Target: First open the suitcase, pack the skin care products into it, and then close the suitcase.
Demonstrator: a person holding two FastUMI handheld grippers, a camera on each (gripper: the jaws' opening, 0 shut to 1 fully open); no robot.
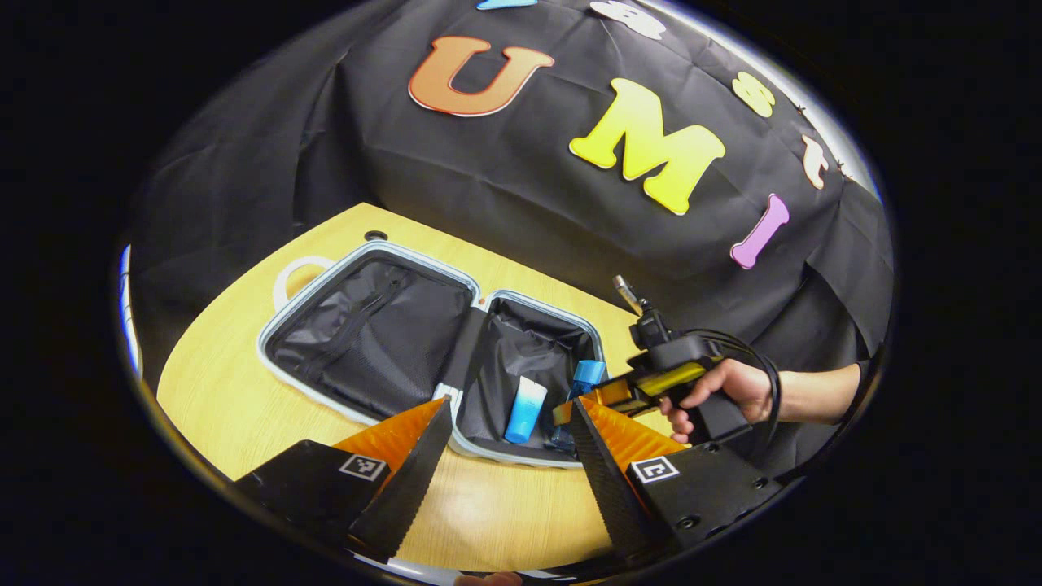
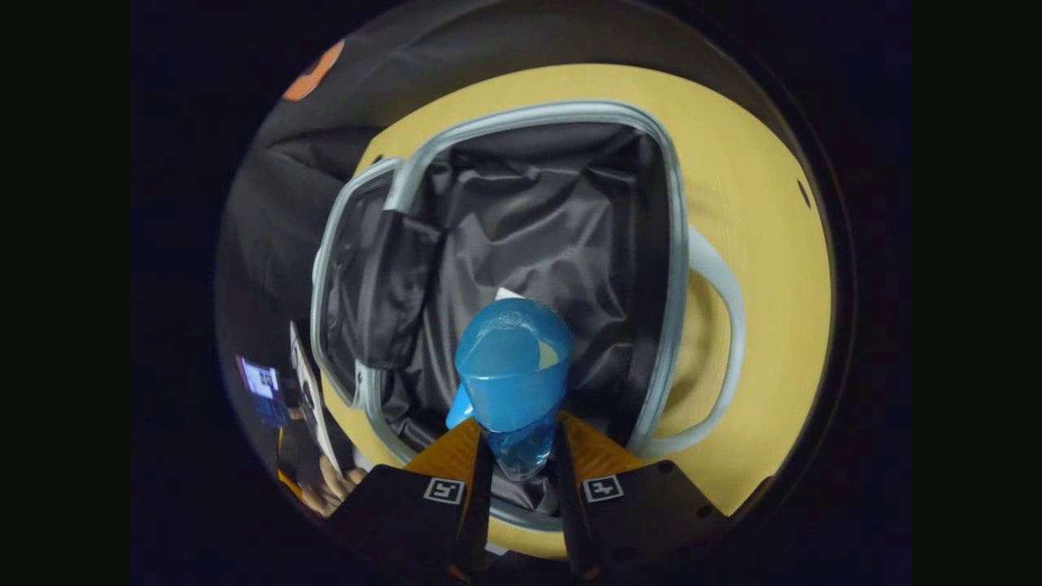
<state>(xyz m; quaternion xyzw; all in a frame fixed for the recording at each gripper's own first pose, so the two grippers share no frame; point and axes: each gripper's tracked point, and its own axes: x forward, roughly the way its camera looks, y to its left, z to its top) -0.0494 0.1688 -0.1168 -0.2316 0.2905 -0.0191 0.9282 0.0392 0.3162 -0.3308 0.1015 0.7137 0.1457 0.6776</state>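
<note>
blue bottle [image 2: 513, 370] hiding a tube behind it, bottle's base masked by tongs [image 2: 521, 460]

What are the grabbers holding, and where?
The right gripper pinches a clear blue bottle with a blue cap by its body, below the cap. The left gripper holds nothing.

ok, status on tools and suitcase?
Left tool open, idle. Right tool shut on blue bottle over open suitcase. Tube inside already. Nothing blocking.

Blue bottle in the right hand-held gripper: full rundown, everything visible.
The blue bottle has an opaque blue cap and a translucent blue body that looks like plastic. The right hand-held gripper pinches the body between both fingers, cap pointing away. It hangs over the open suitcase, above its dark lining, beside a blue-and-white tube already lying inside.
</note>
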